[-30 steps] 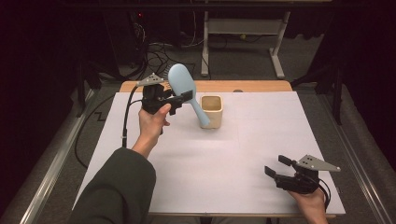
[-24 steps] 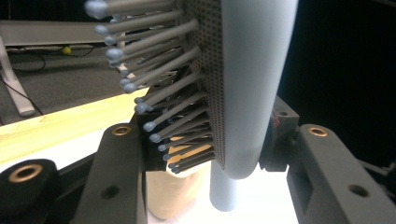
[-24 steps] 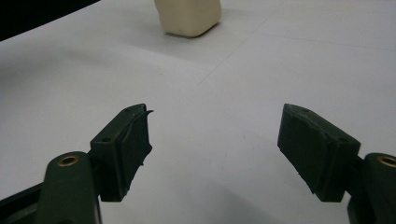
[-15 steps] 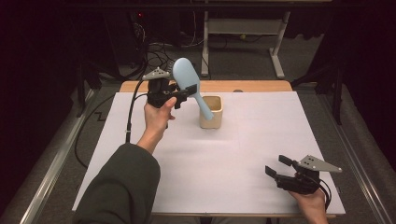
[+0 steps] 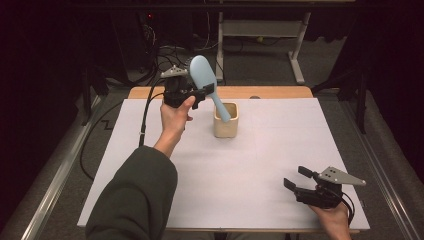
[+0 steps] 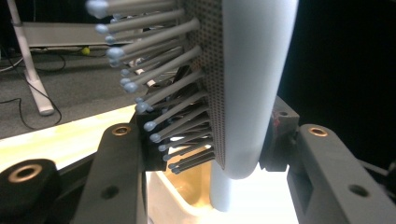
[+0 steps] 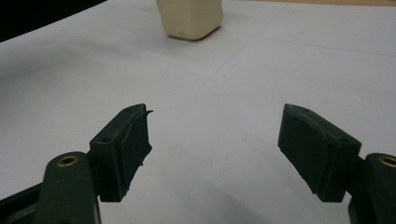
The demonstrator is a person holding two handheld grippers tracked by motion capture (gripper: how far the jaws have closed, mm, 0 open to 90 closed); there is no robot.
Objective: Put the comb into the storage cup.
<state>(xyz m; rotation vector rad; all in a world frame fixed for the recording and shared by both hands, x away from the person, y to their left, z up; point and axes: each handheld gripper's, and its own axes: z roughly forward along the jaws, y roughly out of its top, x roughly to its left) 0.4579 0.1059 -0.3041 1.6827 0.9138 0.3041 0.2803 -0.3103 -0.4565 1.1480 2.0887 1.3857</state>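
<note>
A: What's changed?
B: The left gripper [image 5: 200, 95], clamped on the blue hairbrush [image 5: 206, 80], has lifted it; its handle tip sits over the cream cup [image 5: 226, 121].
A: Room?
B: Plenty of white table [image 5: 250, 170]; the right gripper [image 5: 296, 180] rests near the front edge, jaws apart.

High view: fixed above the person's side, looking forward and down over the whole surface [image 5: 260, 165]. Left gripper view: along its jaws, very close to the brush [image 6: 252, 84], cup [image 6: 187, 196] just below. Right gripper view: low, across the surface toward the same cup [image 7: 191, 16], farther off.
</note>
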